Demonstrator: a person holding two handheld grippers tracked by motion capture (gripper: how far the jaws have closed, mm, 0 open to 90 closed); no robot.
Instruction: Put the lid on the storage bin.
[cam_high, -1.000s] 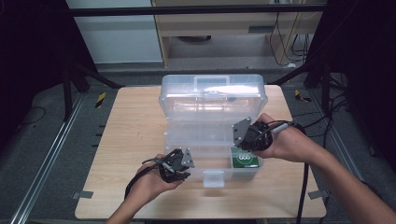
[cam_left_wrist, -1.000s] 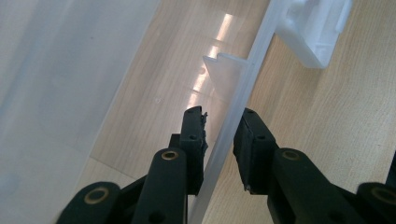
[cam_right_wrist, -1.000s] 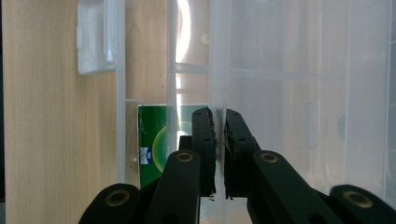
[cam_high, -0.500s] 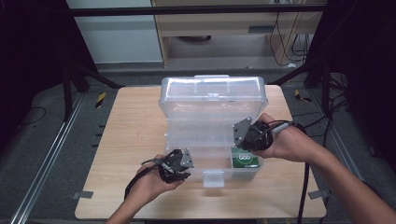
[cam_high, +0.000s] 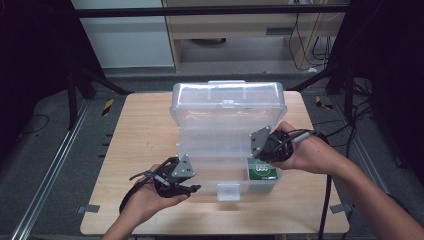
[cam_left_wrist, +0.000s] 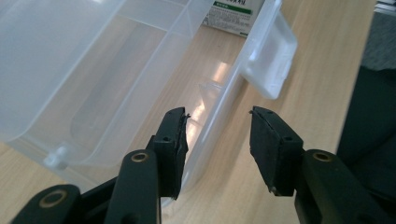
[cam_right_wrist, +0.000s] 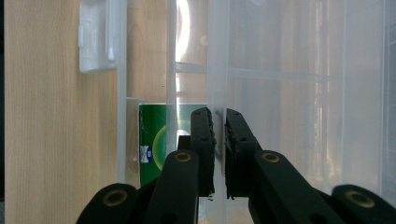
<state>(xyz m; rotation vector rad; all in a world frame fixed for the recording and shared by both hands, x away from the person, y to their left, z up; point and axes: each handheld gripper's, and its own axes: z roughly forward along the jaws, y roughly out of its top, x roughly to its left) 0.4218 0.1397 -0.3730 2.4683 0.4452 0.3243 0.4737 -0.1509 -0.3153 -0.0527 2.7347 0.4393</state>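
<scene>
1. Plastic box (cam_high: 227, 145), clear and compartmented, set mid-counter (cam_high: 130, 145) with lid up, latch (cam_high: 227, 191) hanging at the near edge.
2. Left gripper (cam_high: 192, 189) held open and empty, poised just off the box's front wall; in its own view (cam_left_wrist: 217, 135) that wall runs up between the spread jaws, latch ahead and to the right.
3. Right gripper (cam_right_wrist: 219, 140) closed, seemingly pinching a thin clear inner wall or tray edge; hard to tell which.
4. Green carton (cam_right_wrist: 156, 140) just left of and beyond those jaws, inside a front compartment.
5. Judged midway: box opened, one item in, lid not yet shut.
</scene>
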